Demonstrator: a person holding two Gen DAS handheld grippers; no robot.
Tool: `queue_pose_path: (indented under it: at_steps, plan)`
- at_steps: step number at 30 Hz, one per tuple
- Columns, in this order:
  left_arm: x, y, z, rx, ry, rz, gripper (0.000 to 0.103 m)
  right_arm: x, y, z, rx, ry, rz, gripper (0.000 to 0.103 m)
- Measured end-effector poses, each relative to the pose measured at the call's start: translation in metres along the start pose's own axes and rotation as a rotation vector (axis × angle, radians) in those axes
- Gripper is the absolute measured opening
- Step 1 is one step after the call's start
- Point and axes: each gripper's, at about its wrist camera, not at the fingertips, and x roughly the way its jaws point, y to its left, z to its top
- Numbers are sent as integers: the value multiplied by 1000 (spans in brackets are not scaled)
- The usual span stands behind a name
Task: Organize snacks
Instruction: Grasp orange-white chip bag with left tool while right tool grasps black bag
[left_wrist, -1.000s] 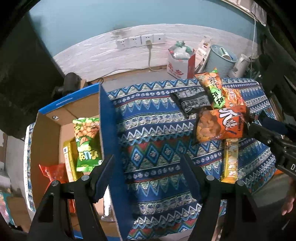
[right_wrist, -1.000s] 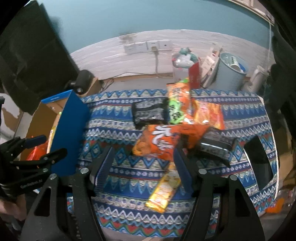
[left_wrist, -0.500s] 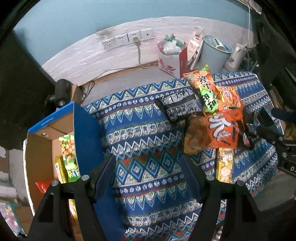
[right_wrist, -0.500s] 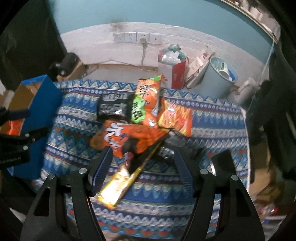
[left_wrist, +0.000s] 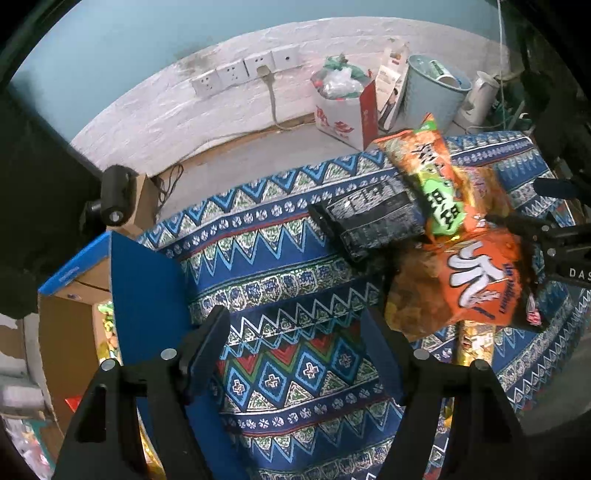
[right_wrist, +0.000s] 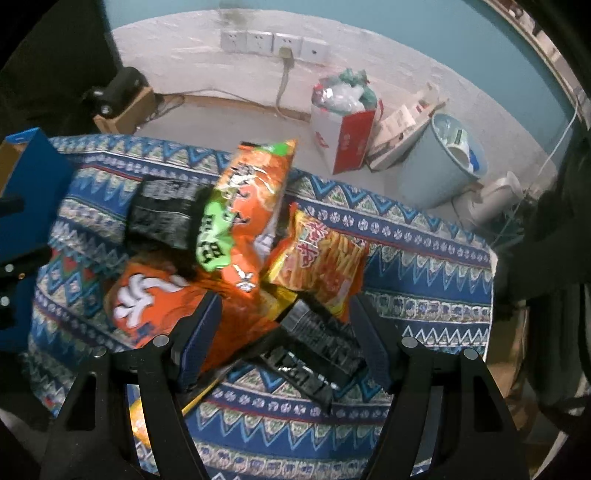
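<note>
Patterned blue cloth (left_wrist: 295, 295) covers the counter, with a teal wall and a row of four sockets (right_wrist: 273, 42) behind.

In the left wrist view, the left gripper (left_wrist: 295, 354) stands well open over bare cloth at the lower centre and holds nothing. In the right wrist view, the right gripper (right_wrist: 284, 343) is also well open; a black packet (right_wrist: 317, 347) lies between its fingers, but the pads do not press on it, and the left finger overlaps the orange bag with white letters (right_wrist: 155, 299).

I count six snacks on the cloth: three orange bags, two black packets and one yellow bar (left_wrist: 476, 339).

Only the left wrist view shows inside the blue-edged cardboard box (left_wrist: 144, 295) at the left, with more snacks in it. Only the right wrist view shows the fries bag (right_wrist: 321, 262) clearly.
</note>
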Motion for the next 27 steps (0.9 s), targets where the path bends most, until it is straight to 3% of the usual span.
queue_pose_path:
  at_steps: [7, 17, 27]
  plan:
    - [16, 5, -2, -44, 51, -40, 75, 13, 6, -10, -6, 50, 29, 71]
    - [7, 8, -15, -68, 71, -79, 77, 4, 52, -44, 13, 97, 171, 71]
    - [-1, 11, -33, -103, 88, -131, 78, -2, 81, -51, 36, 101, 271, 71]
